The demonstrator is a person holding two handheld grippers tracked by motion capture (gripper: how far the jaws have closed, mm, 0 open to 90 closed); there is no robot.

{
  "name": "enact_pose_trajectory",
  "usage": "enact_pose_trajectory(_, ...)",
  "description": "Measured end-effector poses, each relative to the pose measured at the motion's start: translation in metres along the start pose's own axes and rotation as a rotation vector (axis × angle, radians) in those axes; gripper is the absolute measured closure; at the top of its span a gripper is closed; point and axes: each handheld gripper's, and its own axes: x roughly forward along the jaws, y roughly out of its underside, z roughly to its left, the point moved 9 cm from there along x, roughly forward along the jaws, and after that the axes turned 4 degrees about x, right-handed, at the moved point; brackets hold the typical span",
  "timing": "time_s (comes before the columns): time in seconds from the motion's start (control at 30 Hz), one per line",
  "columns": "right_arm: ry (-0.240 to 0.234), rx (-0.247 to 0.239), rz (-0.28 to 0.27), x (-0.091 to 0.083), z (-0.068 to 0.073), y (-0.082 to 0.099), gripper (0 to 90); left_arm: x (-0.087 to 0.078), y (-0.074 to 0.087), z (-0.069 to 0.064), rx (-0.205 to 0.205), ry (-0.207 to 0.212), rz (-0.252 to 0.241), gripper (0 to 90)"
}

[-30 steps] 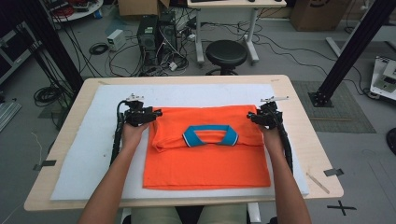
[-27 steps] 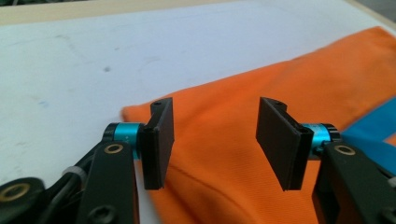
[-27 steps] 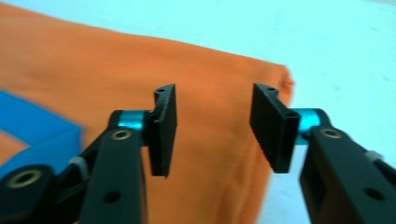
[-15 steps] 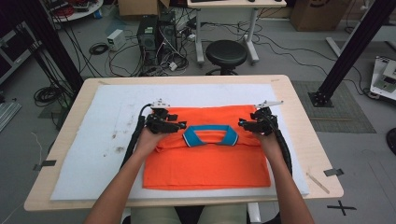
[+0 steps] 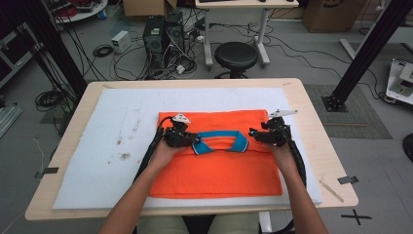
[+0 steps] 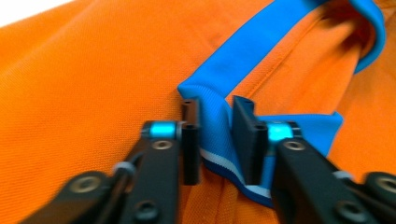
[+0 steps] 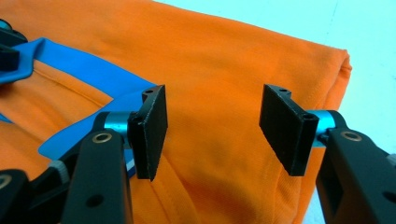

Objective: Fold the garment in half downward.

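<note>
An orange polo shirt (image 5: 214, 170) lies folded on the white mat (image 5: 112, 146), its blue collar (image 5: 219, 136) facing up. My left gripper (image 5: 195, 140) is at the collar's left end. In the left gripper view the jaws (image 6: 217, 140) stand close together, with a raised strip of the collar (image 6: 261, 56) pinched between them. My right gripper (image 5: 253, 132) hovers by the collar's right end. Seen from the right gripper view, it (image 7: 212, 126) is wide open over plain orange cloth (image 7: 210, 60), the collar (image 7: 79, 63) just to its left.
The mat covers most of a wooden table (image 5: 316, 146). A thin wooden stick (image 5: 331, 190) and a piece of tape (image 5: 347, 179) lie near the front right corner. A black stool (image 5: 236, 56) and tangled floor cables stand beyond the far edge.
Both grippers have moved inward from the shirt's outer edges toward the collar. The left one travelled farther and has closed on the collar's left end.
</note>
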Motion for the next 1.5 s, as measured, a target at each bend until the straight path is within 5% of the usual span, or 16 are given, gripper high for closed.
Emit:
enact_pose_trajectory(0.27, -0.069, -0.021, -0.013, -0.002, 0.025, 0.0, 40.7, -0.032, 0.002, -0.025, 0.056, 0.036, -0.111, 77.5)
enact_pose_trajectory(0.4, -0.14, -0.037, -0.011, 0.001, 0.046, -0.002, 38.2, -0.042, 0.008, -0.038, 0.092, 0.049, -0.117, 77.5)
enact_pose_trajectory(0.57, -0.146, -0.04, 0.047, 0.016, 0.054, 0.004, 38.0, -0.044, 0.015, -0.049, 0.119, 0.062, -0.107, 77.6)
enact_pose_trajectory(0.63, -0.149, -0.029, 0.083, 0.024, 0.055, 0.009, 46.5, -0.045, 0.018, -0.052, 0.114, 0.074, -0.11, 77.6)
enact_pose_trajectory(0.73, -0.148, -0.081, 0.125, 0.027, 0.059, 0.018, 74.2, -0.048, 0.02, -0.055, 0.106, 0.079, -0.116, 76.3)
enact_pose_trajectory(0.83, -0.143, -0.132, 0.101, 0.016, 0.062, 0.022, 84.5, -0.054, 0.017, -0.046, 0.036, 0.055, -0.135, 58.6)
enact_pose_trajectory(0.93, -0.152, -0.15, 0.076, 0.005, 0.066, 0.028, 84.8, -0.058, 0.012, -0.036, -0.017, 0.036, -0.166, 45.0)
enact_pose_trajectory(1.07, -0.162, -0.16, 0.043, -0.007, 0.07, 0.035, 84.4, -0.052, 0.007, -0.034, -0.044, 0.068, -0.178, 40.8)
enact_pose_trajectory(1.27, -0.175, -0.157, 0.021, -0.018, 0.071, 0.039, 74.2, -0.035, 0.011, -0.053, -0.001, 0.146, -0.136, 40.4)
enact_pose_trajectory(1.5, -0.146, -0.104, -0.076, -0.036, 0.061, 0.018, 63.9, -0.032, 0.021, -0.077, 0.067, 0.264, -0.076, 42.8)
